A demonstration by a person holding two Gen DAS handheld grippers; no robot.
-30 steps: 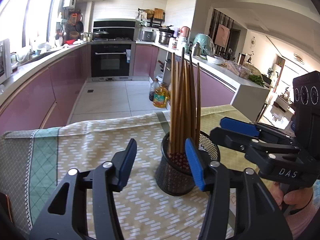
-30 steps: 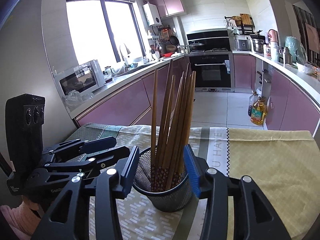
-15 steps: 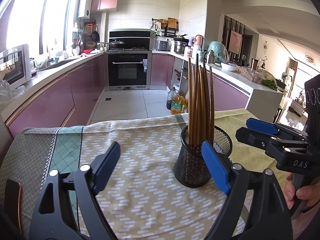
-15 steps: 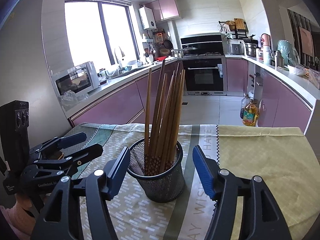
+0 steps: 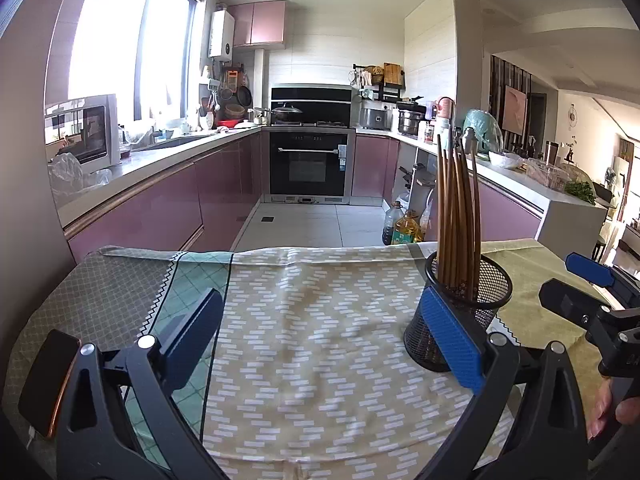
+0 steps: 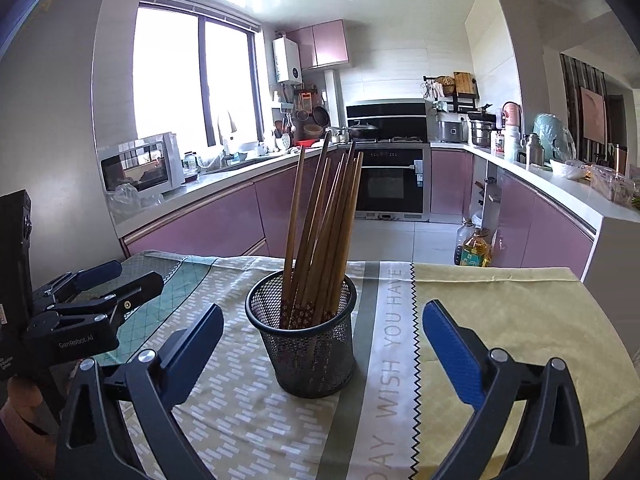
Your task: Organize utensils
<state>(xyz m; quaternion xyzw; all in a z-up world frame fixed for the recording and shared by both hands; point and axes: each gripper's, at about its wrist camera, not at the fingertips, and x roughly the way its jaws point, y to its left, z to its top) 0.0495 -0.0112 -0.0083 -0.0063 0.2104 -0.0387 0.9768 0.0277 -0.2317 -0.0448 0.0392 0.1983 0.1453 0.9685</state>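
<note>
Through my left claw's camera, my left gripper [image 5: 320, 344] stands wide, its jaws having just been opening, with nothing between them but patterned tablecloth [image 5: 320, 320]. The mesh holder [image 5: 464, 320] sits off to the right, partly behind my right-hand blue pad, so I judge I have let it go and am drawing clear so as not to tip it. The chopsticks [image 5: 456, 216] stand nearly upright in it, bunched, because the narrow cup keeps them together. A dark phone-like slab [image 5: 48, 380] lies at the cloth's left edge, well apart. My other tool shows at the far right, also parted.

Through my right claw's camera, my right gripper [image 6: 320, 356] is wide too, its jaws just opened; the holder [image 6: 304, 336] stands between the pads, neither pad touching it. The chopsticks [image 6: 324, 224] fan slightly, leaning on the rim. The holder rests upright on the cloth beside the printed grey band, a stable spot near the table's middle. The sorting looks finished to me.
</note>
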